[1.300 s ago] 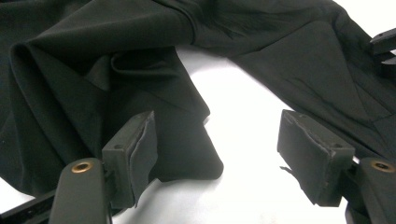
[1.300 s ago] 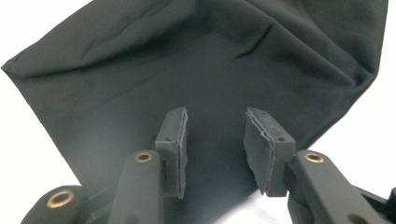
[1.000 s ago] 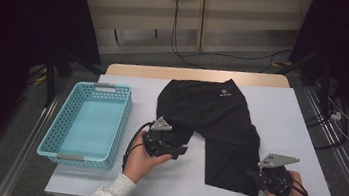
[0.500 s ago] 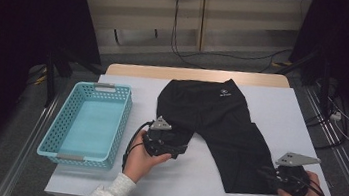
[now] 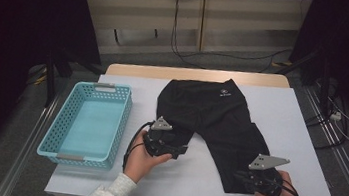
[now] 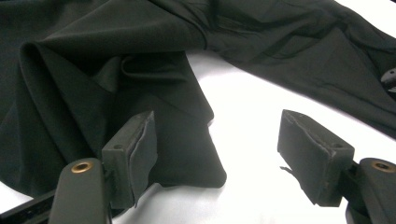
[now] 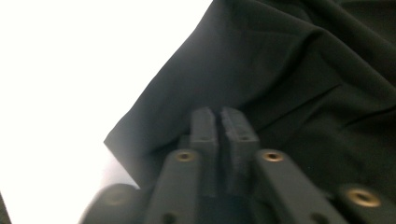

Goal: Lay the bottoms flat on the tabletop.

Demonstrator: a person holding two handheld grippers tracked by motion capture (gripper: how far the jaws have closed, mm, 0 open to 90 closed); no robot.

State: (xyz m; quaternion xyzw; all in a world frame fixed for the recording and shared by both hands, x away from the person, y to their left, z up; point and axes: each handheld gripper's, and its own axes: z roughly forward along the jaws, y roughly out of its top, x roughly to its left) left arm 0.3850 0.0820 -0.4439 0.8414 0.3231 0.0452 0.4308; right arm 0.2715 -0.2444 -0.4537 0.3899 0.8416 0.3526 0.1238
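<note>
Right tool (image 5: pixel 246 177) pinched shut over black shorts (image 5: pixel 220 119) hem, left tool (image 5: pixel 176 150) level, agape

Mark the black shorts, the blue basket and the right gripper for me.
black shorts (image 5: pixel 211 107), high view, on the flat waist panel.
blue basket (image 5: pixel 113 88), high view, on its far rim.
right gripper (image 7: pixel 219 122), right gripper view, between the closed tips.

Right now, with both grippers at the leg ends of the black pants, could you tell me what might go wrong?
The right gripper looks shut at the hem of the black pants; whether it pinches cloth is unclear, so a pull may slip. The left gripper is open with one pad on a bunched leg; closing may catch several layers.
</note>
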